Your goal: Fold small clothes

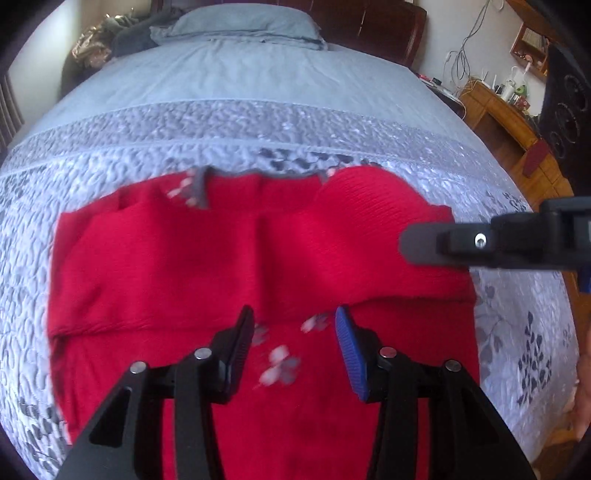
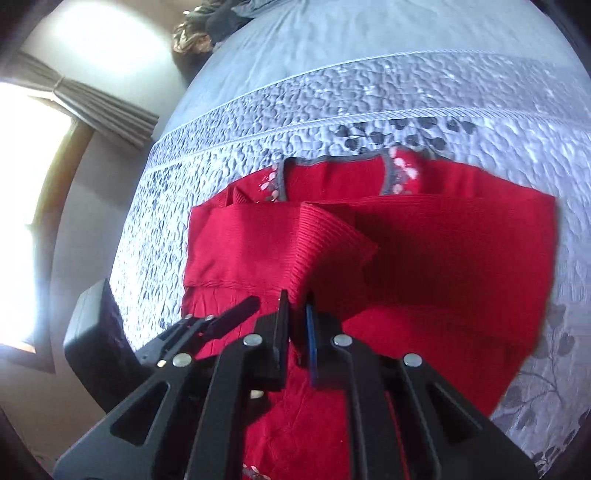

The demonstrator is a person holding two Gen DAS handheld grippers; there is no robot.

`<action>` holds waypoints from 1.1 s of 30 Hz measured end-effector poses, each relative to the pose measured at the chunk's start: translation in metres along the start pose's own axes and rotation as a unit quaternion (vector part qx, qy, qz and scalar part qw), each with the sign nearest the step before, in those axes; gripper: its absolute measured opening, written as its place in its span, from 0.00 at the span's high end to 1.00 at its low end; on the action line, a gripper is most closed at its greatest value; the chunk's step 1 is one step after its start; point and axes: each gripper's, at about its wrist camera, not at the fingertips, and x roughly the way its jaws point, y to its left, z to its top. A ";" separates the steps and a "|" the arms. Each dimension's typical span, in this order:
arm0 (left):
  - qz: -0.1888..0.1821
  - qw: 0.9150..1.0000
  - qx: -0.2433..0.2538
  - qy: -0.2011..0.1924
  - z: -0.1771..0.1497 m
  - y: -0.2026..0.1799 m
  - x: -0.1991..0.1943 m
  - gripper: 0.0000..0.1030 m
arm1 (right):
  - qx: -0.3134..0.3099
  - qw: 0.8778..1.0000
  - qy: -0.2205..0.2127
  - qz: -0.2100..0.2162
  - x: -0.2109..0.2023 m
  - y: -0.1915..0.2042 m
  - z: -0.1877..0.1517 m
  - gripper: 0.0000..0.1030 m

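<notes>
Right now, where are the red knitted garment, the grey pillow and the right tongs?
Red knitted garment (image 1: 184, 258): left wrist view, flat body.
Grey pillow (image 1: 243, 22): left wrist view, middle of its top.
Right tongs (image 2: 295, 306): right wrist view, between the tips, shut on red ribbed cloth.

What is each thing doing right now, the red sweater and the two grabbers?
Red sweater: lying on the bed, both sleeves folded across the front.
Right sleeve: cuff lifted, pinched.
Right gripper: fingers shut on the sleeve.
Left gripper: fingers apart, holding nothing.
Bedspread: spread flat.
</notes>
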 end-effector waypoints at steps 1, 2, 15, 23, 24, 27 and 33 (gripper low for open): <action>-0.002 1.000 -0.004 -0.001 0.003 -0.008 0.005 0.56 | 0.013 1.000 -0.002 0.007 -0.003 -0.009 0.001 0.93; -0.009 1.000 -0.011 -0.001 0.006 -0.016 0.011 0.56 | 0.018 1.000 -0.003 0.010 -0.006 -0.014 0.001 0.93; 0.030 0.998 -0.053 0.012 0.021 -0.036 0.054 1.00 | 0.028 0.999 -0.011 -0.012 -0.016 -0.056 0.000 0.76; 0.052 0.998 -0.039 -0.005 0.022 -0.027 0.044 1.00 | 0.042 0.999 -0.015 -0.029 -0.017 -0.073 -0.007 0.69; 0.052 0.998 -0.040 -0.005 0.023 -0.027 0.043 1.00 | 0.041 0.999 -0.015 -0.031 -0.017 -0.073 -0.007 0.69; 0.053 0.998 -0.037 -0.009 0.024 -0.029 0.041 1.00 | 0.043 0.998 -0.013 -0.033 -0.017 -0.074 -0.007 0.69; 0.050 0.998 -0.044 -0.011 0.024 -0.027 0.042 1.00 | 0.050 0.999 -0.012 -0.011 -0.020 -0.081 -0.010 0.86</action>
